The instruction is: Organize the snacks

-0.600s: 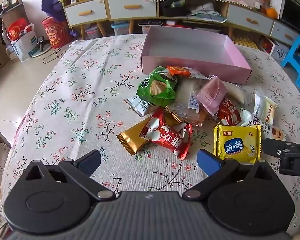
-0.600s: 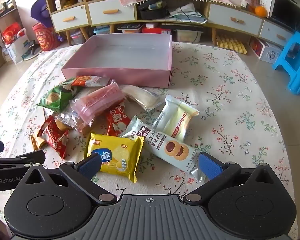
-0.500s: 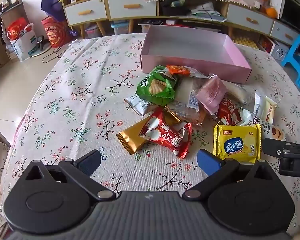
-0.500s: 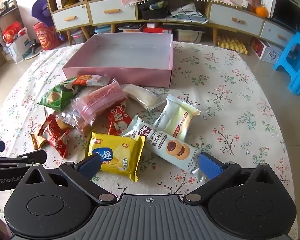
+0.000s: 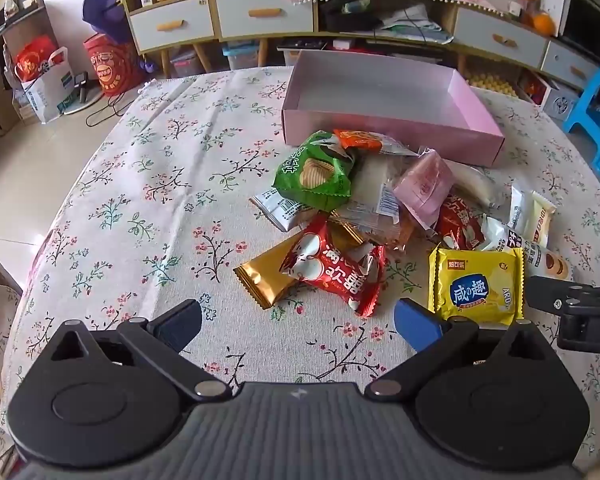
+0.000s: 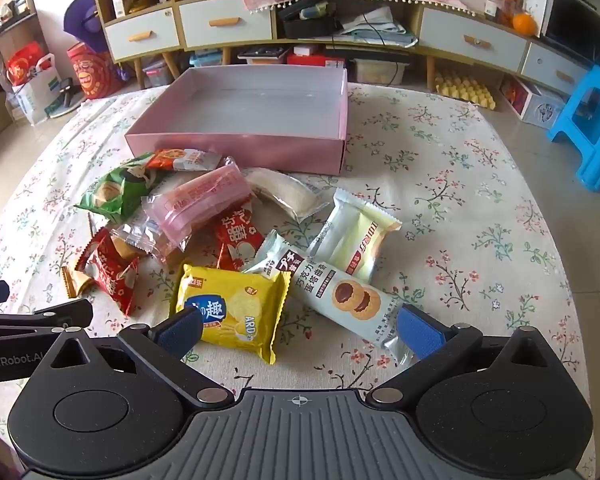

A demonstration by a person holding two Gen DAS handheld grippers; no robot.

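Observation:
A pile of snack packets lies on the floral tablecloth in front of an empty pink box [image 5: 392,130] [image 6: 236,148]. The pile holds a green chip bag [image 5: 314,172] [image 6: 114,192], a red packet [image 5: 336,272] [image 6: 108,270], a gold packet [image 5: 264,276], a yellow packet [image 5: 476,286] [image 6: 232,308], a pink packet [image 6: 200,204] and a white tart packet [image 6: 336,292]. My left gripper [image 5: 298,322] is open and empty, just short of the red and gold packets. My right gripper [image 6: 298,326] is open and empty, its fingers either side of the yellow and tart packets.
The table [image 5: 140,184] is round and drops off at left and right. Beyond it stand a low cabinet with drawers [image 6: 224,24], bags on the floor [image 5: 44,76] and a blue stool [image 6: 588,120]. Each gripper shows at the edge of the other's view.
Both grippers have crept slightly forward toward the pile. No packet has moved.

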